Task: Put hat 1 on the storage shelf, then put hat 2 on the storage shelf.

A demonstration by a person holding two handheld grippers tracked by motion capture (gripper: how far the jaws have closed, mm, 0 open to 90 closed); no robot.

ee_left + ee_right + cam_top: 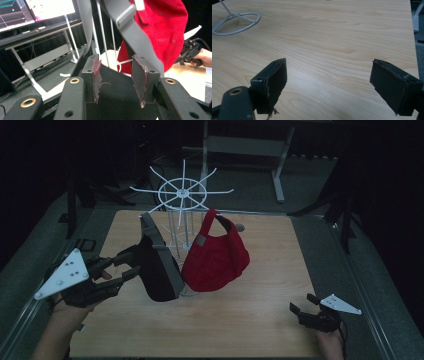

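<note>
Now left gripper (131,265) jaws part-open around black cap (159,270) beside red cap (216,255) on rack (182,194), right gripper (301,303) wide open over worktop (240,320).

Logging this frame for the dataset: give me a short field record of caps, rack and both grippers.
rack: white wire rack, spoked top, on the wooden table
red cap: red cap hanging from rack
black cap: black and grey cap at left of the red one, its fabric between the left gripper fingers, pads not pressing
right gripper: right gripper low over table, fingers apart, nothing between them
</note>
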